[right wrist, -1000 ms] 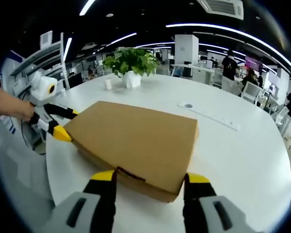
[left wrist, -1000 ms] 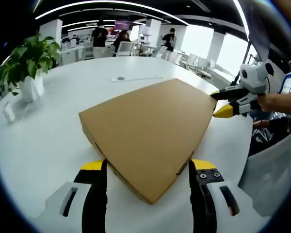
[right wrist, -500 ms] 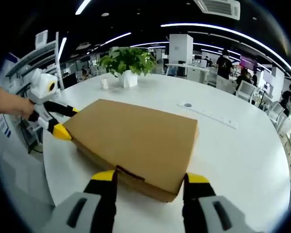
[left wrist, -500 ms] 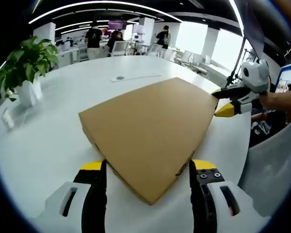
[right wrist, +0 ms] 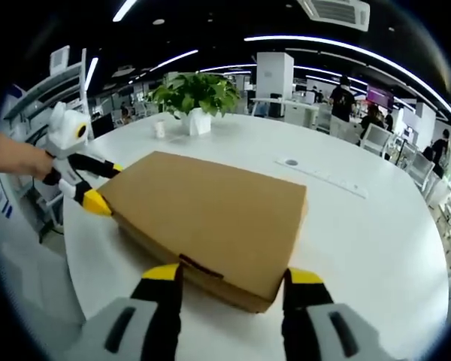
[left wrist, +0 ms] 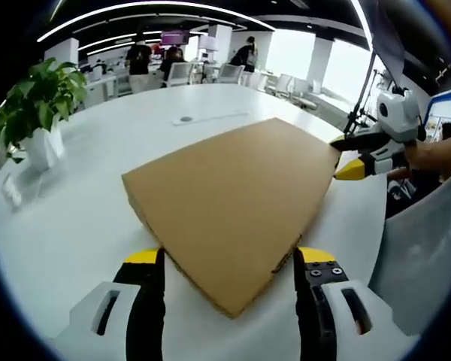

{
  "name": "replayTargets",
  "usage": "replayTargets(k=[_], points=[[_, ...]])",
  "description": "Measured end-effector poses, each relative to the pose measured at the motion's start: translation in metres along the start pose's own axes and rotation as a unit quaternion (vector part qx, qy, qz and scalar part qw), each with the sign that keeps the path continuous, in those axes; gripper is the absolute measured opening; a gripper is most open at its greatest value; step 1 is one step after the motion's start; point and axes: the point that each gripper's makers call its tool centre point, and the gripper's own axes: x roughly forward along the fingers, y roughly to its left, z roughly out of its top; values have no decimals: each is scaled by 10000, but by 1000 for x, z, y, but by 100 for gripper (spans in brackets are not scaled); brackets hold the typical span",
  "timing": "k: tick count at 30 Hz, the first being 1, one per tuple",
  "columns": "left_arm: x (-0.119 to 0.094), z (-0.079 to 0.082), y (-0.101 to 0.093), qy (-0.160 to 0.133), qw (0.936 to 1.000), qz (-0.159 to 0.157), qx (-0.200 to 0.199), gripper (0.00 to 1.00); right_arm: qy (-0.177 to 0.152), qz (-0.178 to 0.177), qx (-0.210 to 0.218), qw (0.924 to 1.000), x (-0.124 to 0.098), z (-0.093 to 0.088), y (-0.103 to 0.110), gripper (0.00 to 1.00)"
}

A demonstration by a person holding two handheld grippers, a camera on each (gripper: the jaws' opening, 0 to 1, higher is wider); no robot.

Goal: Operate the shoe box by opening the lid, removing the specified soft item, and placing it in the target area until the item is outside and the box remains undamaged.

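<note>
A closed cardboard shoe box (left wrist: 229, 203) sits on a white table (left wrist: 75, 226). The left gripper (left wrist: 229, 259) and the right gripper (right wrist: 229, 277) each stand wide apart around a near box corner, holding nothing. Lifting the lid evenly from both corners should avoid tearing.

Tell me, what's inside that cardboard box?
Can't tell. The shoe box lies shut on the white table, its lid hiding the contents. A claw stands open at each end.

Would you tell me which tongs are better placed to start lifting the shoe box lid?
Probably the right tongs. The shoe box is closed, and the front edge with the dark tab lies between their open jaws, facing them squarely. The left tongs straddle a bare corner.
</note>
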Motion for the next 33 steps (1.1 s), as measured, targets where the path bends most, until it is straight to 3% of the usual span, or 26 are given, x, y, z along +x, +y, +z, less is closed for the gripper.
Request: replayTargets(k=[16, 33], points=[[-10, -7, 15, 128, 9996, -105, 211, 72, 63, -25, -19, 10000, -2, -2, 22, 45], [-23, -18, 30, 230, 9989, -230, 324, 71, 167, 163, -338, 9992, -3, -6, 49, 44]])
